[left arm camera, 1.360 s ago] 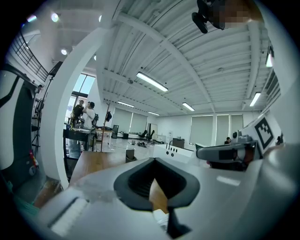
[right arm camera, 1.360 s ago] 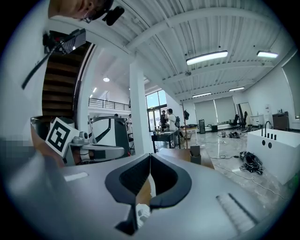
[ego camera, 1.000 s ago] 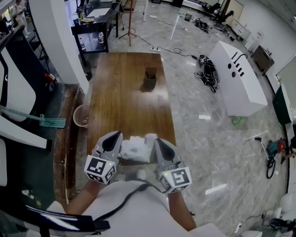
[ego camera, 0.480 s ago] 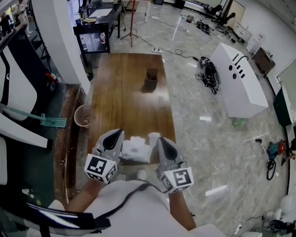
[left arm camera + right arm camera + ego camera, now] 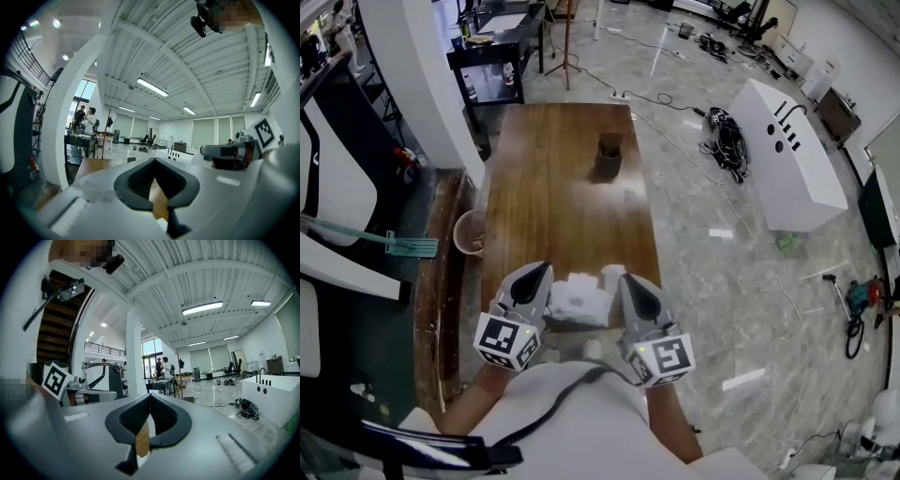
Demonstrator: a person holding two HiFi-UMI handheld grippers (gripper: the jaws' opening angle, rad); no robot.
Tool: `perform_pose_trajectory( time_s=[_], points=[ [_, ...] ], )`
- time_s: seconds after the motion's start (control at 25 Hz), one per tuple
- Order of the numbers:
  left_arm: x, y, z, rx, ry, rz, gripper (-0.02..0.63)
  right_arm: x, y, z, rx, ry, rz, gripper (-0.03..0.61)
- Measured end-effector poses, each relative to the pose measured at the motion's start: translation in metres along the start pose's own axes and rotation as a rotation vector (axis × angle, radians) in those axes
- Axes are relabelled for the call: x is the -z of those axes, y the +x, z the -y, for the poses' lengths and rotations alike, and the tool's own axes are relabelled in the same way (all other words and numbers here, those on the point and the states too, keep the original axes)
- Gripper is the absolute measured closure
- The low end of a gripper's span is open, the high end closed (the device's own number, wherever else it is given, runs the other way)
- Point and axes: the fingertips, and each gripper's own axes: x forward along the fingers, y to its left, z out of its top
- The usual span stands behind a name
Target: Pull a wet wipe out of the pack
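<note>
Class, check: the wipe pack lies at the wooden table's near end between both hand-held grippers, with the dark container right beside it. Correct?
No: the head view shows the dark container toward the far end of the wooden table. The wipe pack lies at the near end between the left hand-held gripper and the right hand-held gripper.
</note>
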Motion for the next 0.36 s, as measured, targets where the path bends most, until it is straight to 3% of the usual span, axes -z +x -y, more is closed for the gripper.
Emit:
perform_pose_trajectory(
  time_s=[0.36],
  points=[
    [0.0079, -0.0001, 0.0014, -0.012, -0.001, -0.017, 0.609, 0.0094, 0.0054, -0.0038, -0.041, 0.004, -0.032, 0.568]
  ],
)
